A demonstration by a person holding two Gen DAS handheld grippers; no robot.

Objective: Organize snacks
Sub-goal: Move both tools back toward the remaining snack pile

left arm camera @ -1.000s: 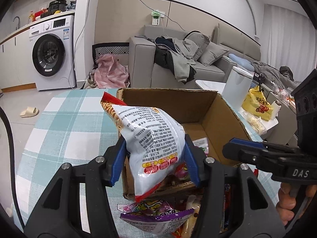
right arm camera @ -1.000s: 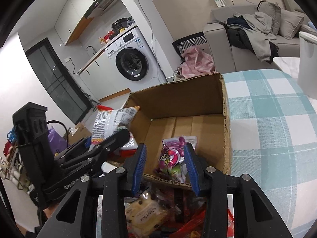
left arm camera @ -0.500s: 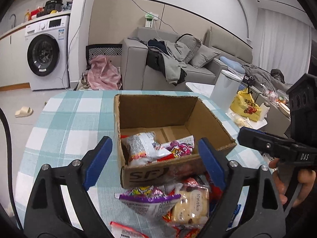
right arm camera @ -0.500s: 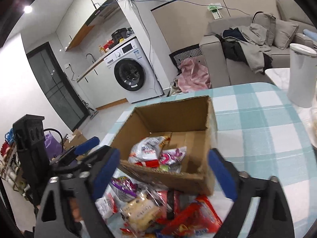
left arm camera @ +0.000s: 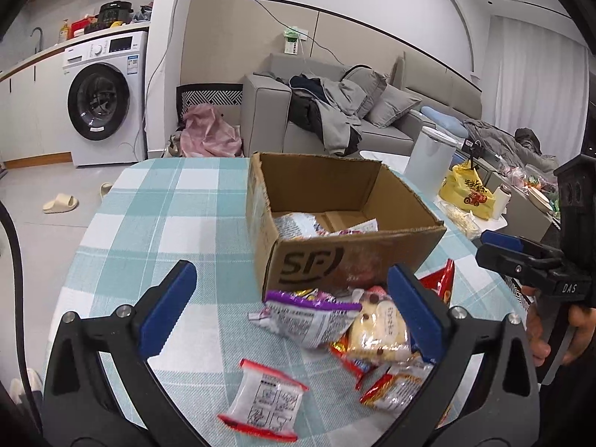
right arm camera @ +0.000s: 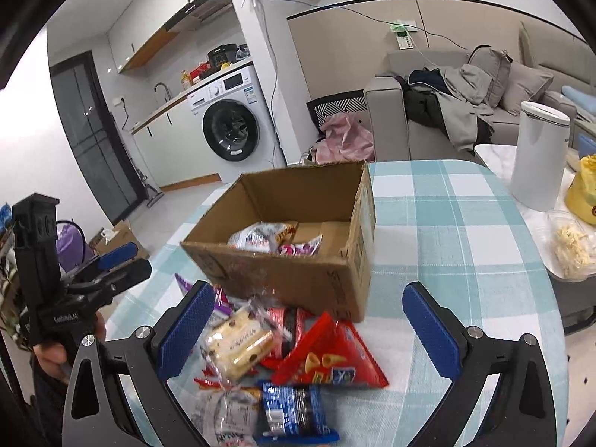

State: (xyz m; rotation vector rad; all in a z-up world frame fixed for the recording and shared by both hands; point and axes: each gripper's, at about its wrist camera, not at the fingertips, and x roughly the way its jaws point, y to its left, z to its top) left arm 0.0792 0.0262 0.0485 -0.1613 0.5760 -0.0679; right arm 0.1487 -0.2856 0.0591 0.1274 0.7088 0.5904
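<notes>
Snack packets (left arm camera: 346,331) lie loose beneath both grippers' empty jaws, the left's opening, the right's wide.

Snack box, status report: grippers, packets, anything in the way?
Left gripper opening, right gripper open, both empty. Two packets inside cardboard box; loose packets lie before it. Nothing blocking.

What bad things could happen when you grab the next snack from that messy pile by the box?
The snacks overlap in a heap, so the fingers might pinch two packets at once, like the cookie pack lying against the red chip bag.

The cookies could get crushed if squeezed hard.

The small red-edged packet lies near the table edge and might get knocked off. The left gripper is opening, nothing between its fingers.
</notes>
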